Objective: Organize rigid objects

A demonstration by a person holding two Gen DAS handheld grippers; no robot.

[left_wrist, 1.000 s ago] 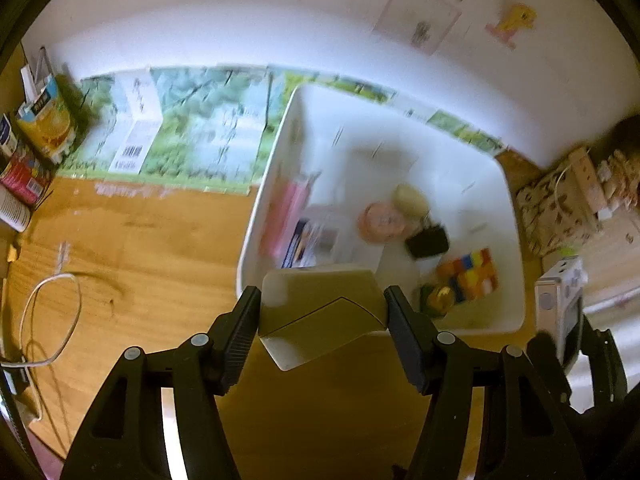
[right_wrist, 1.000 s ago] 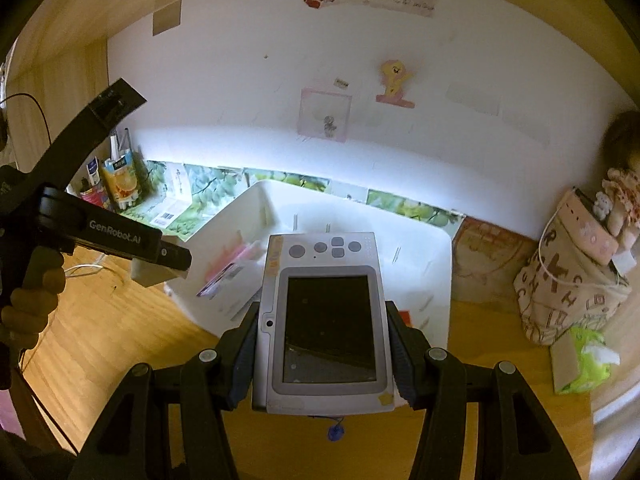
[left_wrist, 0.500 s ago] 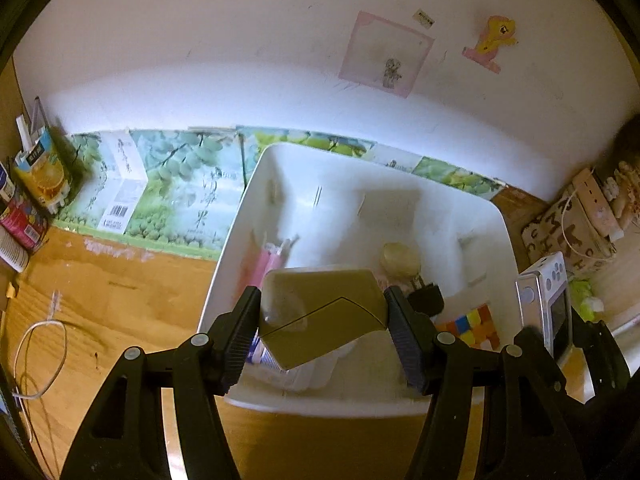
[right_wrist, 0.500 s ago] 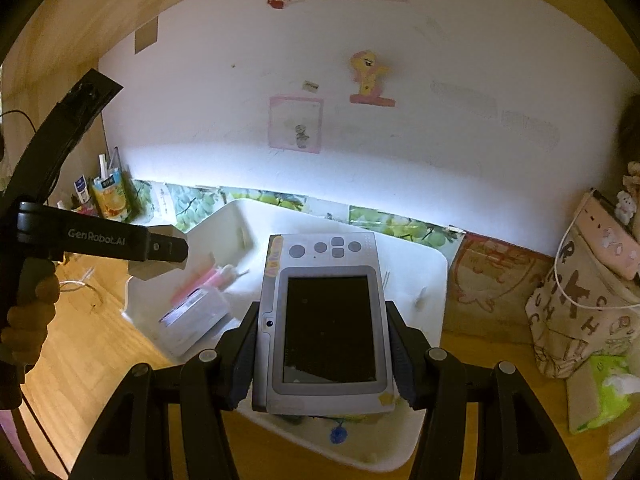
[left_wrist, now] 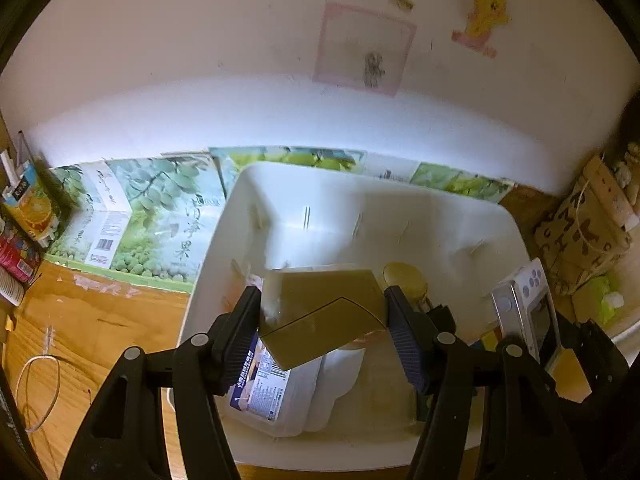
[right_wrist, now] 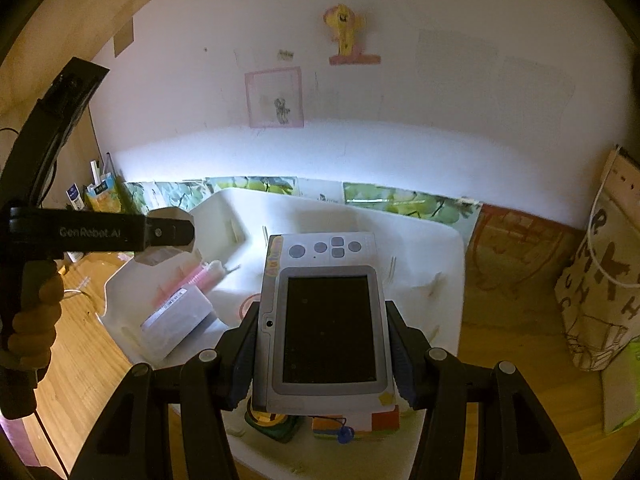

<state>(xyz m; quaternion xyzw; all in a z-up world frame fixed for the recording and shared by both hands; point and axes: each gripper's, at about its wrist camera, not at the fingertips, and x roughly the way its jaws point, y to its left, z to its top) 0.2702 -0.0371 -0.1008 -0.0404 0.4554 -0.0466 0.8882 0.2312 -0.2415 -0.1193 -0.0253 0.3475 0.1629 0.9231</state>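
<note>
The left tool is clamped on a small tan box, held over the white bin on the bench. The right tool is clamped across the sides of a grey toy tablet, at about 3 o'clock of the box, above the bin's near end. Both things look stiff and light; the tablet's smooth plastic may slip, so its flat side edges look the safest hold, away from the screen.
</note>
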